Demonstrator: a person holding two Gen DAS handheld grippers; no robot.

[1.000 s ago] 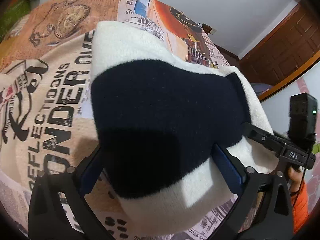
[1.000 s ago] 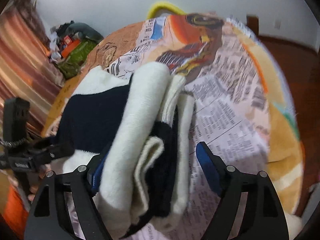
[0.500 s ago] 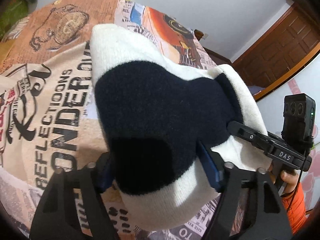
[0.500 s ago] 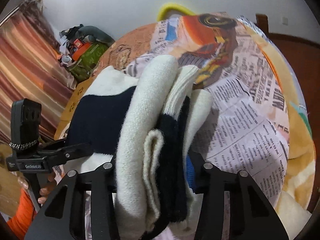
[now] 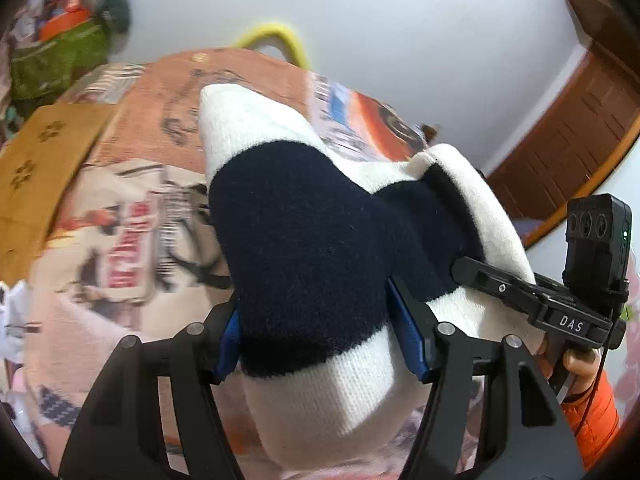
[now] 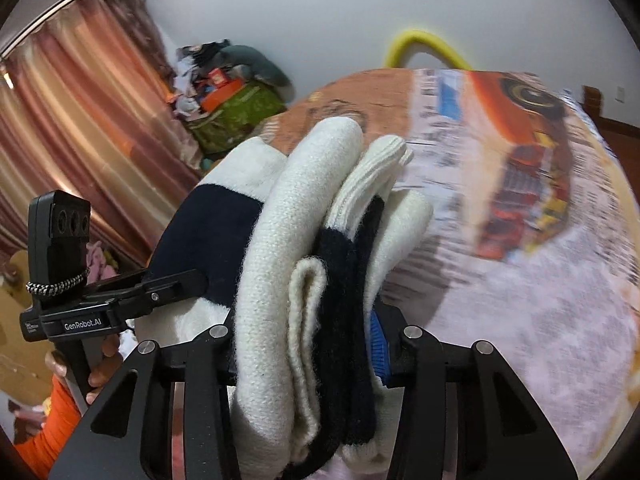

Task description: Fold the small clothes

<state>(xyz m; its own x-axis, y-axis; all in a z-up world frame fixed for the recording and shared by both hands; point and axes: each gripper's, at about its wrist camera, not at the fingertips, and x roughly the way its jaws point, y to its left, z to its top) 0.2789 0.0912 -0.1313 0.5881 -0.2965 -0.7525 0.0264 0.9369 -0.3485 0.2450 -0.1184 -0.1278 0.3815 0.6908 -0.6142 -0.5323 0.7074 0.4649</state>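
The folded garment [image 5: 316,264], a thick knit in cream and navy bands, fills the middle of both wrist views and hides much of what lies behind it. In the left wrist view it covers the inner faces of the left gripper [image 5: 320,328], so only the edges of its blue pads show at either side; the underside of the bundle is cut off by the bottom of the frame. In the right wrist view the stacked folds stand edge-on between the fingers of the right gripper [image 6: 304,344], and only one blue pad [image 6: 378,350] peeks out on the right side. The printed bedspread [image 6: 520,240] beyond is smeared with blur, so its lettering cannot be read, and whether the bundle touches it cannot be told.

Both grippers are clamped on the garment, pressing it from two sides: the left one grips the navy band at one end, the right one squeezes the layered edges at the other. Each gripper appears in the other's view, at the far end of the bundle.
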